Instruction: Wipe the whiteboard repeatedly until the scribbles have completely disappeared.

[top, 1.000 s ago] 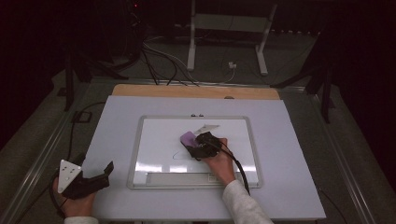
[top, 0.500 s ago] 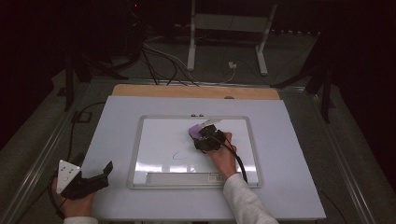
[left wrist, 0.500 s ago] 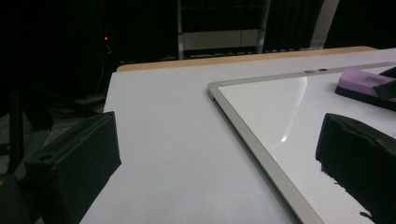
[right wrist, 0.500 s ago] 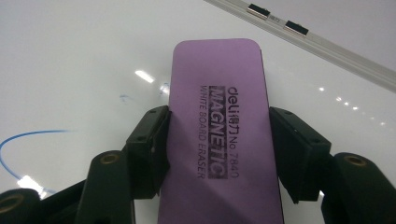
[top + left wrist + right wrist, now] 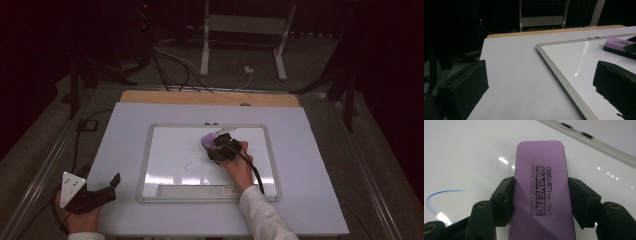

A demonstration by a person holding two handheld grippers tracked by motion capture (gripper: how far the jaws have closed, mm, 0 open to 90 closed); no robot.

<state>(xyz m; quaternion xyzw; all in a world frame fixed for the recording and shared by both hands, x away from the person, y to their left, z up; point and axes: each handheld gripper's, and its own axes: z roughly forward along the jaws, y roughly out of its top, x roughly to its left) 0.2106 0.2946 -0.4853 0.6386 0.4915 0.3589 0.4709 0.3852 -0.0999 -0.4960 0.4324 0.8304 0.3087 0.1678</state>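
Observation:
A purple magnetic whiteboard eraser (image 5: 541,187) lies flat on the whiteboard (image 5: 165,165), clamped on both long sides by my right gripper (image 5: 216,145). In the high view the eraser (image 5: 209,139) sits at the board's upper middle. A blue pen curve (image 5: 441,193) remains on the board to the eraser's left, seen as an oval outline (image 5: 192,166) in the high view. My left gripper (image 5: 102,187) rests at the table's near left corner, off the board, its jaws wide apart with nothing between them. From the left gripper view the eraser (image 5: 619,46) shows far right.
The whiteboard's metal frame (image 5: 559,72) lies on a white tabletop (image 5: 125,130) with a wooden strip (image 5: 200,98) along the far edge. Cables and a stand's legs (image 5: 240,50) occupy the dark floor beyond. A cable (image 5: 252,170) trails from the right gripper.
My right gripper has slid the eraser rightward and toward the far edge of the board. The left gripper has stayed put.

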